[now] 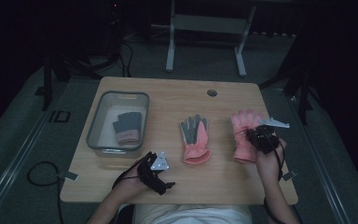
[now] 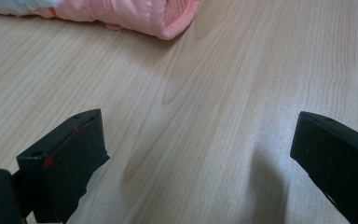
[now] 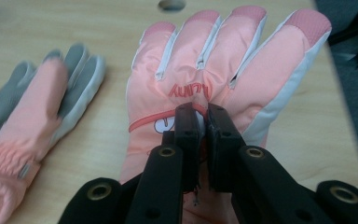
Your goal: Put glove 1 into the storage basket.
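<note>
Black jaws of the right gripper (image 3: 204,112) rose from the bottom centre of the right gripper view, pressed together on a pinch of fabric at the back of a pink glove (image 3: 223,70). That glove lay flat, fingers spread toward the top of the frame, its back a soft salmon pink with pale grey strips between the fingers and along the outer edge, darker pink fingertips, a curved red line and red lettering just above the jaw tips. In the high view it sat at centre right of the wooden table (image 1: 168,95), with the right gripper over its lower right part.

Left of it in the right gripper view lay a second glove (image 3: 37,102), palm up, its grey palm and grey fingers edged in pink, with a gathered pink cuff at lower left. In the high view this one rested at the middle of the table, apart from the held glove.

Jaws of the left gripper (image 2: 196,154) stood wide apart at the lower corners of the left gripper view, bare wood between them; a pink cuff crossed the top edge.

At centre left of the high view a grey bin (image 1: 97,122) held a folded grey and pink glove (image 1: 127,128).
</note>
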Action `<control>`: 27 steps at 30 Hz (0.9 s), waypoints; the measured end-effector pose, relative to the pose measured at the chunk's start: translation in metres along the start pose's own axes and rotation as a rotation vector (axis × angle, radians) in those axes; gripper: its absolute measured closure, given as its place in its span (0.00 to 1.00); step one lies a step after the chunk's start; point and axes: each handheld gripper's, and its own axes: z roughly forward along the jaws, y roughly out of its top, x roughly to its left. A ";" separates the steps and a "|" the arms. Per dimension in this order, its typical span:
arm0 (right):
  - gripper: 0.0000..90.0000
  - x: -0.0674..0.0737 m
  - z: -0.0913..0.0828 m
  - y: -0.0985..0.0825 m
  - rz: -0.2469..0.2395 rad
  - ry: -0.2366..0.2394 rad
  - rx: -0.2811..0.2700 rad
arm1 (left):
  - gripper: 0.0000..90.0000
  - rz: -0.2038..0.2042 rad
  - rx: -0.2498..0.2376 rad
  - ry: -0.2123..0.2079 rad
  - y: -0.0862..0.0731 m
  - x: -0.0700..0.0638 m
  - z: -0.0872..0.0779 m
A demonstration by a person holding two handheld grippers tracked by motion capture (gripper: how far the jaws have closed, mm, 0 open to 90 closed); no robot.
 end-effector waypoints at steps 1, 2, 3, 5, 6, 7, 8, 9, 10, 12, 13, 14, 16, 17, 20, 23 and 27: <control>0.94 0.003 0.003 -0.004 -0.001 0.007 0.007 | 0.03 0.000 -0.001 0.000 0.000 0.000 0.000; 0.94 0.005 0.006 -0.006 -0.005 0.015 0.013 | 0.03 0.000 -0.001 -0.001 0.000 0.000 0.000; 0.94 0.005 0.006 -0.006 -0.005 0.015 0.013 | 0.03 0.000 -0.001 -0.001 0.000 0.000 0.000; 0.94 0.012 0.014 -0.009 0.001 0.030 0.021 | 0.03 -0.003 -0.004 0.000 0.000 -0.001 0.001; 0.94 0.015 0.016 -0.010 -0.005 0.029 0.021 | 0.03 -0.003 -0.005 0.000 0.000 -0.001 0.001; 0.94 0.017 0.019 -0.009 -0.004 0.033 0.024 | 0.03 -0.003 -0.005 0.000 0.000 -0.001 0.001; 0.94 0.018 0.021 -0.009 0.001 0.039 0.026 | 0.03 -0.001 -0.004 0.000 0.000 0.000 0.000; 0.94 0.020 0.024 -0.008 -0.003 0.045 0.029 | 0.03 0.000 -0.003 0.000 0.000 0.000 0.000; 0.94 0.023 0.027 -0.007 -0.012 0.045 0.034 | 0.03 0.001 -0.001 0.000 0.000 0.000 0.000; 0.94 0.027 0.032 -0.005 -0.018 0.051 0.040 | 0.03 0.000 -0.004 0.002 0.000 0.000 0.000; 0.94 0.028 0.035 -0.004 -0.024 0.051 0.042 | 0.03 0.001 -0.004 0.002 0.000 0.000 0.000; 0.94 0.030 0.038 -0.004 -0.026 0.049 0.047 | 0.03 -0.001 -0.007 0.002 0.000 -0.001 0.000; 0.93 0.030 0.044 -0.003 -0.021 0.048 0.054 | 0.03 0.001 -0.004 0.001 0.000 0.000 0.000; 0.93 0.031 0.048 -0.003 -0.018 0.048 0.060 | 0.03 0.002 -0.004 0.002 0.000 0.000 0.000; 0.92 0.031 0.058 -0.006 -0.015 0.041 0.078 | 0.03 -0.001 -0.007 0.001 0.000 0.000 0.000; 0.92 0.029 0.067 -0.009 0.002 0.044 0.096 | 0.03 -0.003 -0.004 0.002 0.000 0.000 0.000; 0.88 0.031 0.074 -0.010 -0.012 0.036 0.102 | 0.03 -0.003 -0.006 0.001 0.000 0.000 0.000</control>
